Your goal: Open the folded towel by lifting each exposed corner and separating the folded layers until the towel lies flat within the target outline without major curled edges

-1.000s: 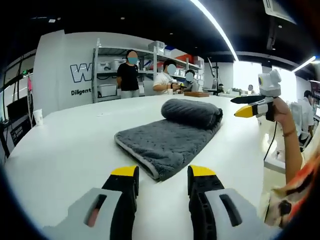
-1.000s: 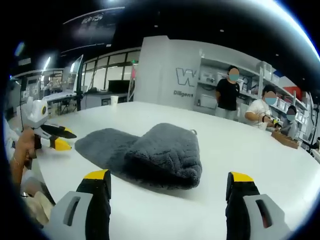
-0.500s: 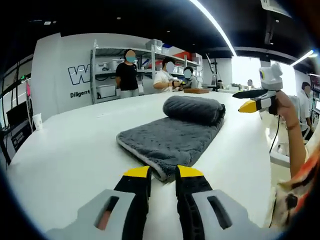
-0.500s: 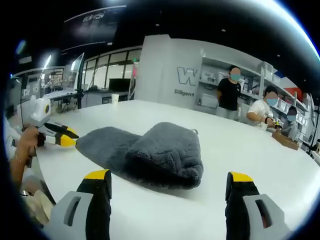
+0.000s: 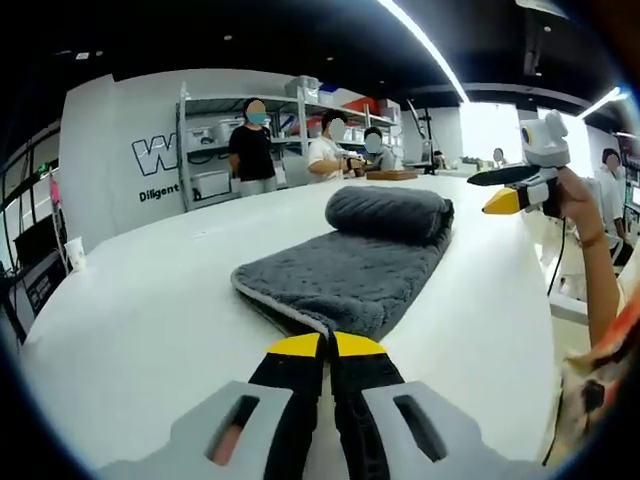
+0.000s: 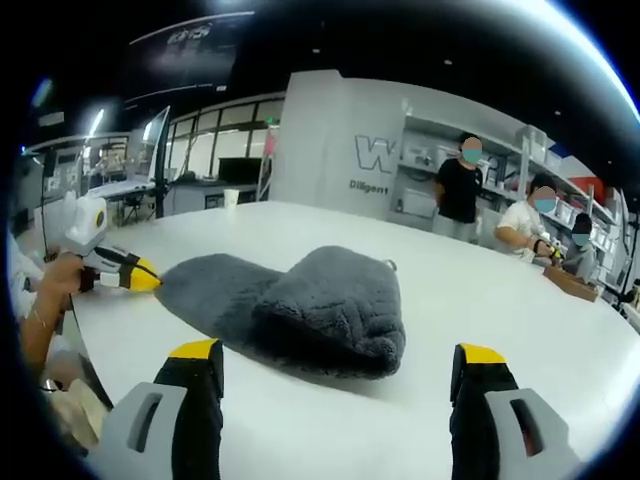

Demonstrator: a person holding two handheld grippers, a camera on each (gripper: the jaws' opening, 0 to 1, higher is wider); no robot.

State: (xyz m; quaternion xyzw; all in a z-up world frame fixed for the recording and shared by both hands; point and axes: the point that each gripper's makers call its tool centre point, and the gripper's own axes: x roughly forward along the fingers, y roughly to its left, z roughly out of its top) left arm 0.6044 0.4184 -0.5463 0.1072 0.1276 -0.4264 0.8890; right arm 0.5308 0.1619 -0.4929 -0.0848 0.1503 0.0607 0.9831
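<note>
A grey fleece towel (image 5: 345, 272) lies on the white table (image 5: 140, 300), flat at its near end and folded into a thick bundle (image 5: 388, 212) at the far end. My left gripper (image 5: 327, 345) is shut, its yellow tips pinched together on the towel's near corner. The right gripper view shows the same: the left gripper (image 6: 145, 277) meets the flat end of the towel (image 6: 300, 305). My right gripper (image 6: 337, 352) is wide open with nothing between its jaws, just short of the bundle. In the left gripper view the right gripper (image 5: 497, 188) hangs above the table's right side.
Three people (image 5: 252, 150) stand at metal shelves (image 5: 205, 140) past the table's far edge. A paper cup (image 5: 72, 252) sits at the far left. A person's arm (image 5: 590, 260) holds the right gripper beyond the table's right edge. White tabletop (image 6: 480, 290) surrounds the towel.
My left gripper's jaws have come together from open to shut while moving forward onto the towel's near corner. The right gripper has stayed open and nearly still.
</note>
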